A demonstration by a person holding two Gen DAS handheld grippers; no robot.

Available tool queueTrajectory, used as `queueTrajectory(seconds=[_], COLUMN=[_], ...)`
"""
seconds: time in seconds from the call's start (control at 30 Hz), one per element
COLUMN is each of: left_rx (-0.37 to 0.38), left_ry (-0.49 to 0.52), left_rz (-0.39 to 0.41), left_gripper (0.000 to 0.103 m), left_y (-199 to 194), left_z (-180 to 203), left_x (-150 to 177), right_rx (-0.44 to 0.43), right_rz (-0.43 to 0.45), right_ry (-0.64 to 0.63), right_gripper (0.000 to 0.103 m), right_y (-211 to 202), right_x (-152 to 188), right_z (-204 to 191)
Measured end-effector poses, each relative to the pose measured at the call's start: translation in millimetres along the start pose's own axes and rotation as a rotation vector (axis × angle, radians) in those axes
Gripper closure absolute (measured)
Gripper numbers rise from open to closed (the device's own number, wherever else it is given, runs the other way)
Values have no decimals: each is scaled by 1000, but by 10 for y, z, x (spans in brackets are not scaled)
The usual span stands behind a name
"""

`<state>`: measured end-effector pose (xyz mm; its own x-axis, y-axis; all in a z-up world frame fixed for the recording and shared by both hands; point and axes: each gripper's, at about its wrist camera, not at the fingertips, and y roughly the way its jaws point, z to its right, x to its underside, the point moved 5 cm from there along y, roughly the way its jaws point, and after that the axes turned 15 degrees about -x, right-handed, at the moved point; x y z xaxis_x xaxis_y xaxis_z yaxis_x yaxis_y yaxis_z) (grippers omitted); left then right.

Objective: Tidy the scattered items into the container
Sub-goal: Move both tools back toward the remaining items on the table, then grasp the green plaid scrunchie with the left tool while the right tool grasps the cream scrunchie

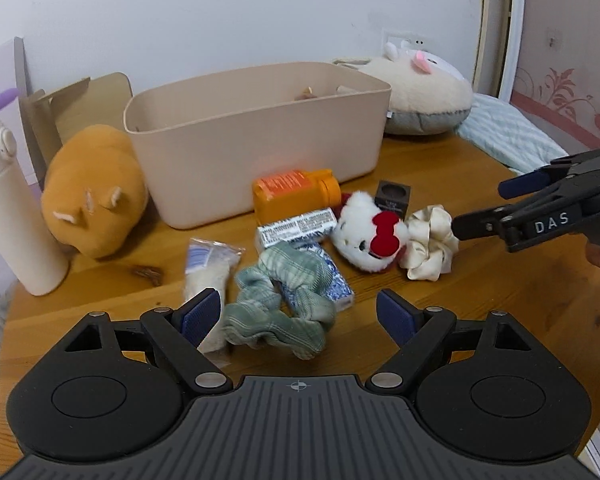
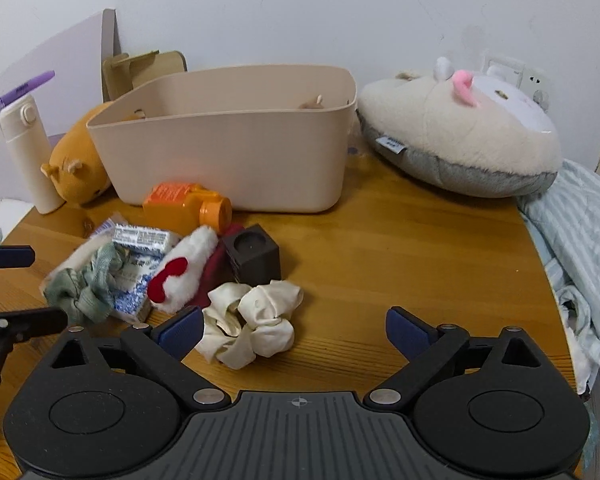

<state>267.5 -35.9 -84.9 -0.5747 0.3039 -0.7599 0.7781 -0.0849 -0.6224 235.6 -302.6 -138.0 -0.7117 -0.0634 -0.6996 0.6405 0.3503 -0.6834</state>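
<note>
Beige container [image 1: 260, 148], orange bottle [image 1: 296, 194], green striped scrunchie [image 1: 284, 312], cream scrunchie [image 2: 252, 320], blue-patterned box [image 1: 336, 286]

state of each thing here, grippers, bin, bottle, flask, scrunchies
left gripper: open, empty
right gripper: open, empty
beige bin: upright, lidless
orange bottle: lying down, capped
white flask: upright, lid shut
green scrunchie: crumpled, on table
cream scrunchie: crumpled, on table

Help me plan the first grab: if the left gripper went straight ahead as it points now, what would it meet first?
Most likely the green scrunchie, lying right between the open left gripper; depth is uncertain.
</note>
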Motion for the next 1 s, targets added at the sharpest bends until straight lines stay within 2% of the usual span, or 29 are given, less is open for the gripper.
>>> queueTrajectory(seconds=[0.17, 0.43, 0.6, 0.67, 0.77, 0.8, 0.87, 1.0], left_rx=[29, 44, 47, 46, 37, 37, 35, 16], left_ry=[-8, -4, -4, -1, -1, -4, -10, -17], left_rz=[-3, -33, -49, -50, -49, -52, -58, -61], left_gripper=[16, 16, 17, 21, 39, 48, 55, 79], left_y=[119, 302, 370, 382, 393, 401, 417, 429], left_z=[66, 149, 141, 143, 140, 133, 116, 80], left_x=[39, 82, 99, 105, 104, 104, 108, 126], right_rx=[32, -4, -27, -36, -36, -34, -38, -34], right_rz=[-23, -57, -78, -93, -111, -113, -114, -110], right_ry=[-34, -26, -21, -17, -26, -32, -35, -32], right_gripper=[10, 16, 30, 41, 50, 53, 63, 75], right_y=[148, 317, 407, 445, 481, 481, 475, 452], right_x=[14, 31, 23, 39, 68, 71, 69, 78], right_z=[-7, 7, 22, 27, 15, 6, -3, 2])
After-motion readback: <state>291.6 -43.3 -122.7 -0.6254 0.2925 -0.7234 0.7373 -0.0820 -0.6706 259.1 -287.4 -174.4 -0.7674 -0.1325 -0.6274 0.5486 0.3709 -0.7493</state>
